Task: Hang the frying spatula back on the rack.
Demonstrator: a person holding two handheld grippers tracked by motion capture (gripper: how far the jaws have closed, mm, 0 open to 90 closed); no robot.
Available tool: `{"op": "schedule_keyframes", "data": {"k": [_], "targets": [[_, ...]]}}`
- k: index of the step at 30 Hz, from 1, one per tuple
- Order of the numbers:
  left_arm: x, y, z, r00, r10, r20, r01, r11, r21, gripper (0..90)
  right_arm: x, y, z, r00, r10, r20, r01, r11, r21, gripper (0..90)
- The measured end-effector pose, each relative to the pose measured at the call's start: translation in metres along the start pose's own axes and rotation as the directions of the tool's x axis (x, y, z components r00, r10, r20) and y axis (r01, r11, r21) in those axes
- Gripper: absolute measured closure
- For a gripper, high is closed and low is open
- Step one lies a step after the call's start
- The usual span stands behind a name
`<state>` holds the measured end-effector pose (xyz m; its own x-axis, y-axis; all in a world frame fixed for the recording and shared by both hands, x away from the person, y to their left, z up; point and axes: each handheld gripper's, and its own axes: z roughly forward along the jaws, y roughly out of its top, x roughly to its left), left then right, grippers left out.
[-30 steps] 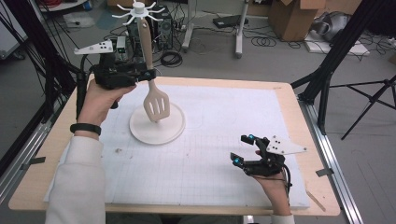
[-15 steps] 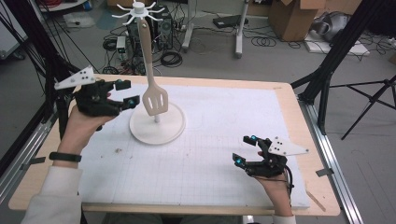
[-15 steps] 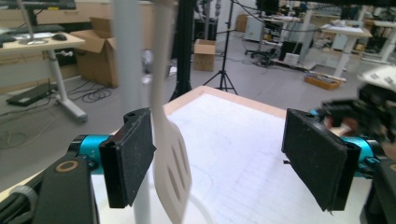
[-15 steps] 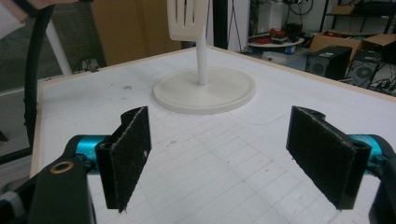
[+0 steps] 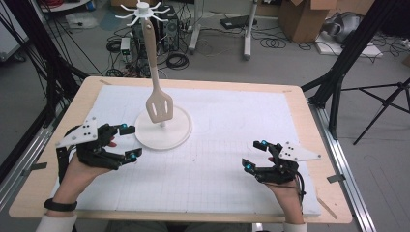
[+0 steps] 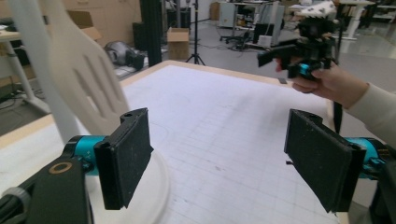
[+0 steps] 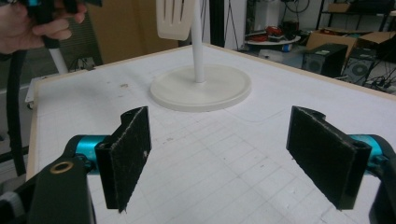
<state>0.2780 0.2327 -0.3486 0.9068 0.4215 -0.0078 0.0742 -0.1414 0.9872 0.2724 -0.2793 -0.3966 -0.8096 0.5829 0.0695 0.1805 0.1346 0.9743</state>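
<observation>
Hanging from a hook of the white rack [image 5: 163, 126], the slotted spatula [image 5: 158, 107] dangles just above the rack's round base, apart from both hands. Left tongs [image 5: 126, 141] sit low beside the base, jaws just opened wide with nothing between them; the spatula blade [image 6: 88, 79] shows to the side of their pads. Right tongs [image 5: 255, 156] rest on the white mat of the surface [image 5: 300, 101], jaws likewise wide and empty, well apart from the rack [image 7: 200, 86]. Judged step: hanging done, release complete. Any next move calls for clearing the left hand from the base without knocking the stand.
</observation>
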Motion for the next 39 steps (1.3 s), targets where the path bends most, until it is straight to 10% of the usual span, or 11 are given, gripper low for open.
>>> {"op": "schedule_keyframes", "data": {"k": [16,39], "targets": [[-0.009,-0.052,-0.007,0.9990,-0.043,0.016,0.043,0.9990,-0.009,22.6,-0.003,-0.004,-0.005,0.9998,0.017,0.014,-0.017,1.000,0.026,18.7],[-0.005,-0.060,-0.008,0.9985,-0.054,-0.005,0.054,0.9984,0.018,19.3,-0.004,-0.005,-0.005,0.9998,0.013,0.014,-0.014,0.999,0.044,17.6]]}}
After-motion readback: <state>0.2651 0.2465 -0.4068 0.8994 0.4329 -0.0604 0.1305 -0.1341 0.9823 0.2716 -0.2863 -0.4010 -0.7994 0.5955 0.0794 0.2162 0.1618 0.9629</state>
